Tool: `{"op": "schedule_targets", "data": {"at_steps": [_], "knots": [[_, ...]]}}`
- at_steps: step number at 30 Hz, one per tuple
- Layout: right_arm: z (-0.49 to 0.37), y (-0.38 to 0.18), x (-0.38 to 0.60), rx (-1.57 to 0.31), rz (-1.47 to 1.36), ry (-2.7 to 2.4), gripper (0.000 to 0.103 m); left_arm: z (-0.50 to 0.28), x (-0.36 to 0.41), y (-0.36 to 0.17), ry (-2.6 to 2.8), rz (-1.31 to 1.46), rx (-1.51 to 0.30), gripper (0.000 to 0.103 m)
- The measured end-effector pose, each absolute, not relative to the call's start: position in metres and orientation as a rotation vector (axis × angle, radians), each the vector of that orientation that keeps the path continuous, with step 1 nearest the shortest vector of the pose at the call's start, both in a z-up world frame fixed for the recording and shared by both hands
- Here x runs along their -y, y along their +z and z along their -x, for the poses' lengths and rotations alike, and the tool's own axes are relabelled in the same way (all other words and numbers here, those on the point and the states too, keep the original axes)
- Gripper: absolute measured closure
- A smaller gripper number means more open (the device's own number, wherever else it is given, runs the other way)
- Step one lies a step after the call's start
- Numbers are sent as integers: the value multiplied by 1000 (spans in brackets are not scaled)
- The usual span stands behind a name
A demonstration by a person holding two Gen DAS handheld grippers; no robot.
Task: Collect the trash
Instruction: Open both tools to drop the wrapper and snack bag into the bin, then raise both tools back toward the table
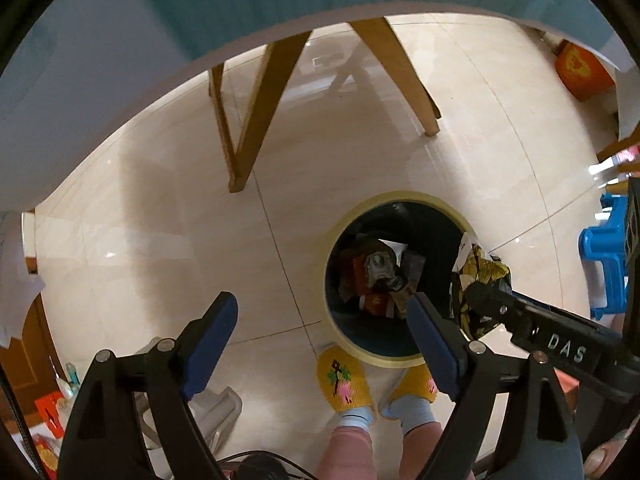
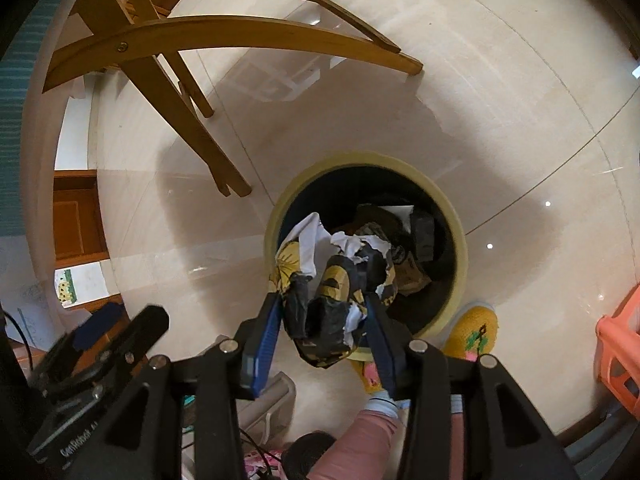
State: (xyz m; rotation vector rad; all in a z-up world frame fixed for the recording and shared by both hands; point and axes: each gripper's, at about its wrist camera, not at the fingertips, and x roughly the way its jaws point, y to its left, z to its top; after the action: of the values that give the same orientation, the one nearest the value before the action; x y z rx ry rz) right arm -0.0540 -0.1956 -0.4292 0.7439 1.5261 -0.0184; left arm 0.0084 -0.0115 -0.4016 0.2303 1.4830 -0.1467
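A round trash bin (image 1: 394, 196) with a pale yellow rim stands on the tiled floor and holds several crumpled wrappers (image 1: 376, 276). It also shows in the right wrist view (image 2: 460, 240). My right gripper (image 2: 320, 304) is shut on a crumpled black, yellow and white wrapper (image 2: 332, 292) and holds it over the bin's near rim. The same wrapper shows in the left wrist view (image 1: 480, 276) at the bin's right edge, with the right gripper (image 1: 486, 300) behind it. My left gripper (image 1: 320, 312) is open and empty, above the floor just left of the bin.
Wooden chair legs (image 1: 256, 112) stand on the floor beyond the bin. The person's feet in yellow slippers (image 1: 344, 376) are just in front of the bin. A blue plastic crate (image 1: 604, 256) is at the right, an orange crate (image 2: 620, 352) too.
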Motion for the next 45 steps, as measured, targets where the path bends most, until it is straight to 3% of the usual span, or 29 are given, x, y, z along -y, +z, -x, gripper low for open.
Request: {"op": "schedule_targets", "data": {"at_steps": [12,23,45], "knots": [[45,-408,186,-1492,-724,-4,35,-10,4,-376,-136,-190,-1475,15],[50,-340,194,-1429,-647,-10,34,6,5,-313,-175,-174,-1471,15],[62,-110,205,-1203,-557,92,34,-3,6,-74,-222,-120,-1184,15]]}}
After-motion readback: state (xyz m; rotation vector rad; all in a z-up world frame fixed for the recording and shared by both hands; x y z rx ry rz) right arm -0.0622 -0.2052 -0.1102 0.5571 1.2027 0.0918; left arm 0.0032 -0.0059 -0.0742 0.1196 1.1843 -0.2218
